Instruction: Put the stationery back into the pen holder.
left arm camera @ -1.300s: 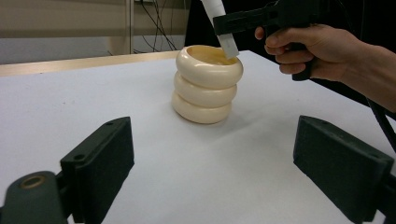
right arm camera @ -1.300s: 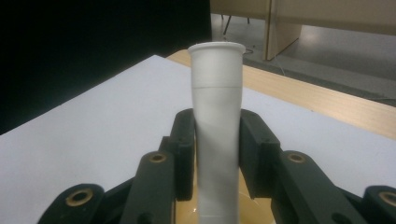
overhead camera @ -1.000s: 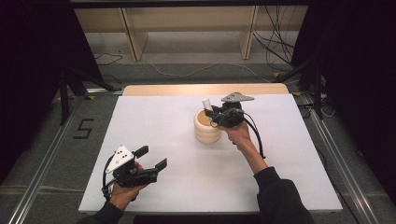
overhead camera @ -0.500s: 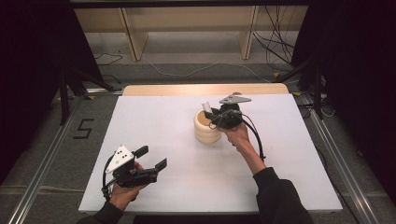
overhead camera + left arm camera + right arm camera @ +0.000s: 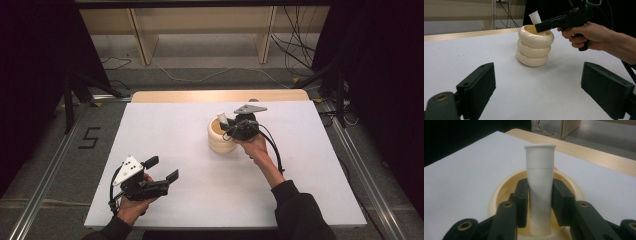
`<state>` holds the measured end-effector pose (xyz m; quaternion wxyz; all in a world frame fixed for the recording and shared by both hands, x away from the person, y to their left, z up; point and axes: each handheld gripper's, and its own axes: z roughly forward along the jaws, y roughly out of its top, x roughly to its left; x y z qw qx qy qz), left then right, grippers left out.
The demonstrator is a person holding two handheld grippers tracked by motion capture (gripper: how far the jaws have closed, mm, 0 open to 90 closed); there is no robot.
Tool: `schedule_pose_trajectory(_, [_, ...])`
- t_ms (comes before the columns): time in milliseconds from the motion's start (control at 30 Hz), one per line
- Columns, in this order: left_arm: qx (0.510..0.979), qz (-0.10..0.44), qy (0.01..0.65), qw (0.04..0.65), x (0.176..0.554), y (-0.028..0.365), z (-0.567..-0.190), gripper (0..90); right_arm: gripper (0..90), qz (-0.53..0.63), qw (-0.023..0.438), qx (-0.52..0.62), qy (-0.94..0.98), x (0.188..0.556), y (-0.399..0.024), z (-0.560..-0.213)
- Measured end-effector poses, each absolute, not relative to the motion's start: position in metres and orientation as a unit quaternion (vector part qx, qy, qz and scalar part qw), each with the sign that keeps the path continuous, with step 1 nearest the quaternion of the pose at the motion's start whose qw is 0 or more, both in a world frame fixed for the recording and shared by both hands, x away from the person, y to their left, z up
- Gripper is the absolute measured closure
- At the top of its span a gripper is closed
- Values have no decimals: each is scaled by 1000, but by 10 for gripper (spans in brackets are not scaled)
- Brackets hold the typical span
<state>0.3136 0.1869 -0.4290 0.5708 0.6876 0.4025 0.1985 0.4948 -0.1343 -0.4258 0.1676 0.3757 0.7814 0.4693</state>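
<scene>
A cream ribbed holder [image 5: 220, 136] made of three stacked rings stands near the middle of the white table [image 5: 180, 140]. My right gripper [image 5: 226, 127] is shut on a slim white tube [image 5: 540, 185] whose lower end dips into the holder [image 5: 501, 188]. The tube [image 5: 535, 17] tilts out above the holder's rim [image 5: 534, 45]. My left gripper [image 5: 165, 169] hovers open over the near left part of the table, jaws wide apart with nothing between them, pointing toward the holder.
A wooden strip [image 5: 220, 95] runs along the table's far edge. Beyond it stand shelf legs and loose cables [image 5: 295, 55] on the floor. Metal rails [image 5: 50, 165] flank the table, with a "5" mark [image 5: 89, 137] on the left floor.
</scene>
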Motion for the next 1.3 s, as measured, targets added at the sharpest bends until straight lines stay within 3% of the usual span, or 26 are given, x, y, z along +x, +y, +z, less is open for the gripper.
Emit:
schedule_pose_trajectory(100, [688, 199, 402, 571, 314, 187, -429, 117, 637, 470, 167, 374, 782, 494, -134, -426])
schedule_pose_trajectory(200, [687, 199, 402, 571, 313, 187, -429, 116, 507, 470, 166, 379, 780, 493, -133, -422])
schedule_pose_trajectory(400, [687, 199, 402, 571, 313, 187, -429, 117, 418, 477, 175, 374, 776, 487, -134, -411])
schedule_pose_trajectory(933, [689, 196, 403, 570, 314, 187, -429, 117, 312, 497, 156, 361, 774, 466, -140, -391])
schedule_pose_trajectory(1300, [691, 194, 401, 569, 314, 186, -430, 117, 287, 500, 144, 351, 778, 448, -148, -389])
